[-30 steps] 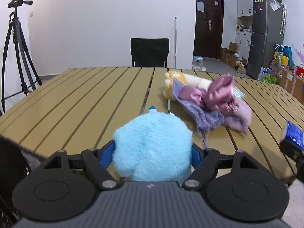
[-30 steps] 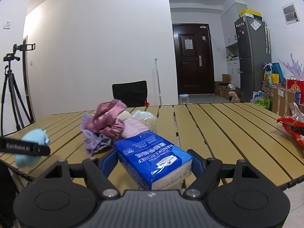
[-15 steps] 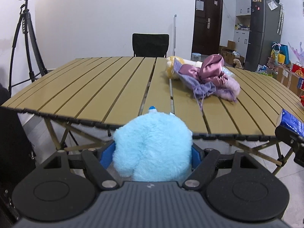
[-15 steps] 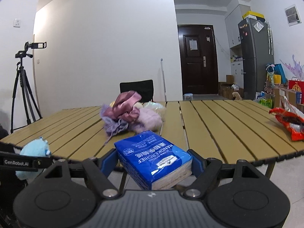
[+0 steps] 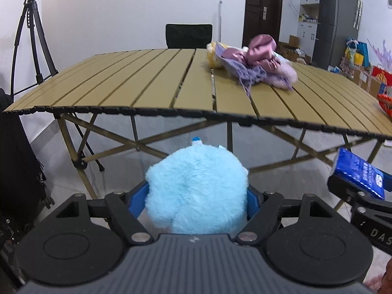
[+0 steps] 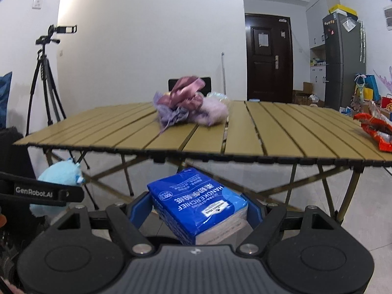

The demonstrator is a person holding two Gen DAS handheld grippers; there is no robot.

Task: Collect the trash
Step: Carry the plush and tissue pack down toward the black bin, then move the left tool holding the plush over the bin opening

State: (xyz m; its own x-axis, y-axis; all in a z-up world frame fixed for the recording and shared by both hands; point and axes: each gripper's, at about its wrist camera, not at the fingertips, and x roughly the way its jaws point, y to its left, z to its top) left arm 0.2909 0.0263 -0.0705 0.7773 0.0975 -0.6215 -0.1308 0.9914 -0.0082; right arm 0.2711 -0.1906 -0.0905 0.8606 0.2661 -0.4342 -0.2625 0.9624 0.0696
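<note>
White walls and a pale tiled floor surround us, and we look from below the edge of a slatted tan bench [image 5: 152,90]. Nearest in our left view, the left gripper [image 5: 197,202] pinches a fluffy light-blue plush toy [image 5: 196,193] between its blue fingers [image 5: 138,199]; the toy fills the gap between them and bulges out ahead of the tips, held in the air below the bench's near edge. In our right view, the right gripper [image 6: 199,210] clamps a blue handkerchief tissue pack [image 6: 198,203] the same way, its fingers [image 6: 253,214] pressing on both sides while the pack juts forward and upward, also short of the bench and lower than its top. Each gripper shows in the other's view: the tissue pack at the right edge of the left view, the plush toy at the left edge of the right view.

Beyond them we see the bench's crossed legs [image 6: 276,188]. On the bench top, toward its far side, lies a heap of purple and pink cloth [image 5: 257,60] touching something yellow and fluffy [image 5: 213,55]. A red snack wrapper [image 6: 374,129] lies at the bench's right end, well apart from the heap. Farther back stand a black chair [image 5: 188,35], a camera tripod [image 5: 30,29], a dark door [image 6: 267,56] and a grey refrigerator [image 6: 343,58].
</note>
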